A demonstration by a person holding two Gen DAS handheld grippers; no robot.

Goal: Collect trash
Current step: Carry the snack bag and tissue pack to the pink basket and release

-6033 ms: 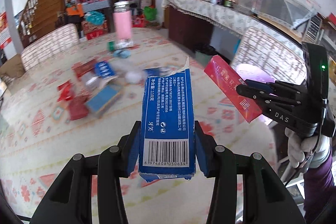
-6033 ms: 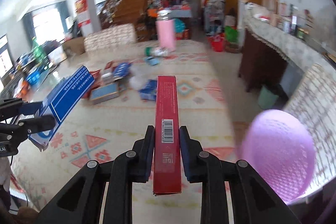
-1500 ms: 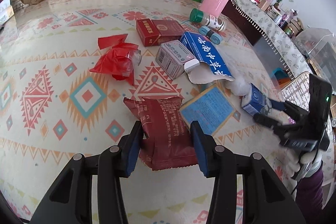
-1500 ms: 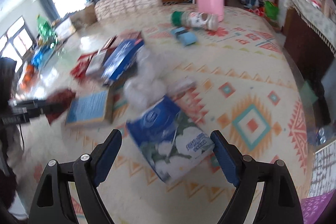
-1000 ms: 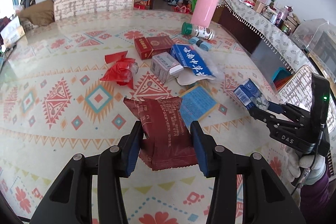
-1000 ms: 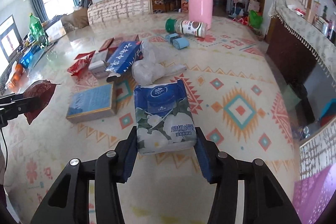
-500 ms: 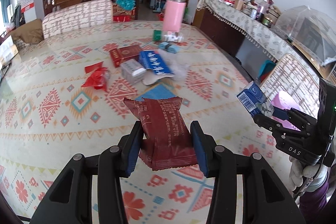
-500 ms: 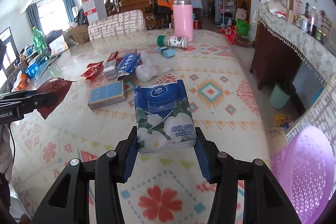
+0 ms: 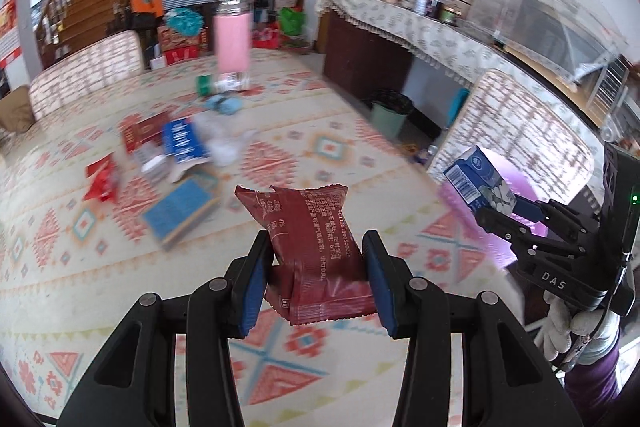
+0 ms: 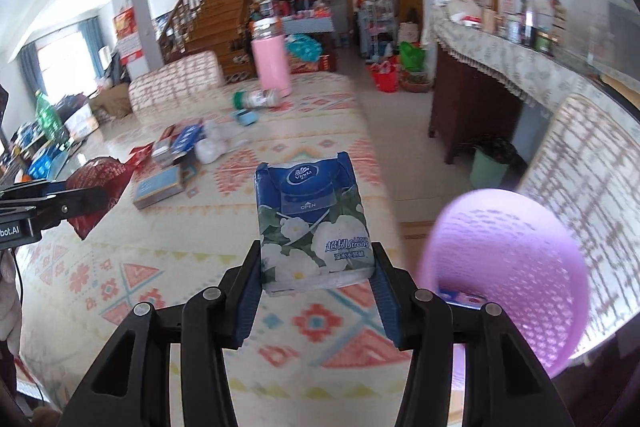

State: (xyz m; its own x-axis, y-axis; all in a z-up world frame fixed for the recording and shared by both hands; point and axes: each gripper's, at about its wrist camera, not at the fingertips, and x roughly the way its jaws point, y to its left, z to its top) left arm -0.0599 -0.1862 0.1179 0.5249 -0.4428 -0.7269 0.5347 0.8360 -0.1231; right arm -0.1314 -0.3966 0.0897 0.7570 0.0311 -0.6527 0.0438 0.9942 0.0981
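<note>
A red snack wrapper (image 9: 316, 247) is being pinched in the left tool (image 9: 316, 279) and a tissue pack (image 10: 314, 227) in the right tool (image 10: 316, 295), both over the counter (image 10: 168, 267), probably needing dropping into the purple basket (image 10: 508, 267) next.

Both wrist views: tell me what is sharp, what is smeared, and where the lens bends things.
Left wrist view: the red snack wrapper in the left tongs is crisp, while the litter on the table behind is smeared. Right wrist view: the tissue pack in the right tongs is sharp, the purple basket soft. Both views: fisheye bowing and dark corners.
</note>
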